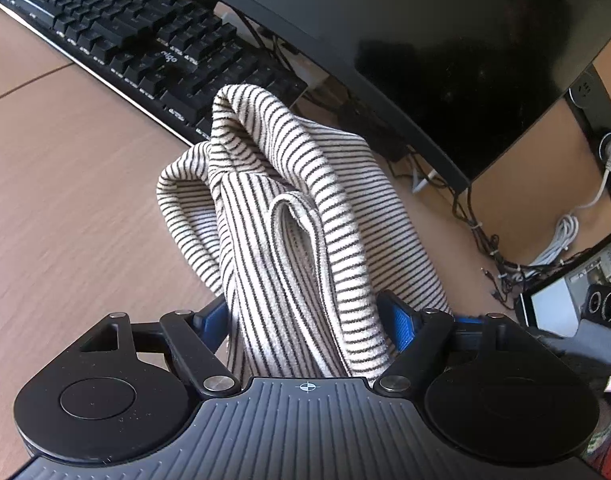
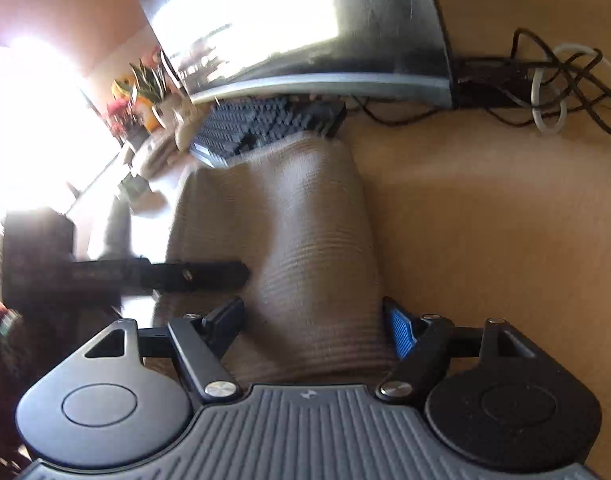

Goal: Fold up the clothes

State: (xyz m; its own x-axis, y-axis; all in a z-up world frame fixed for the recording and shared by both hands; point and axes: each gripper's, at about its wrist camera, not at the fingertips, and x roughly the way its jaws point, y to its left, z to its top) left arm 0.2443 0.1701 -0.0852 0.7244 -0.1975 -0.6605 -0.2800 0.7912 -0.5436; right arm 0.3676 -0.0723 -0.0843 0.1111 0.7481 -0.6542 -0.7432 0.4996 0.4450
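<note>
On the wood desk (image 1: 57, 184), btwn keyboard (image 1: 137, 44) & both tools, lies the striped garment (image 1: 289, 216); left gripper (image 1: 311, 320) has bunched cloth filling its wide jaws, grip unclear; right gripper (image 2: 313, 324) likewise. Only right view shows the plants (image 2: 145, 84); stripes blur there.

A light brown wood-grain desk (image 1: 65, 184) fills the left half of the left wrist view, a thin dark seam curving across its upper left. A black keyboard with a silver edge (image 1: 137, 48) lies on it along the top left. A cream garment with thin dark stripes (image 1: 289, 216), bunched in folds, rests at the centre, its far end against the keyboard. At the right, tangled black cables (image 1: 501, 260) and a coiled white cable (image 1: 561, 236) lie on the desk.
</note>
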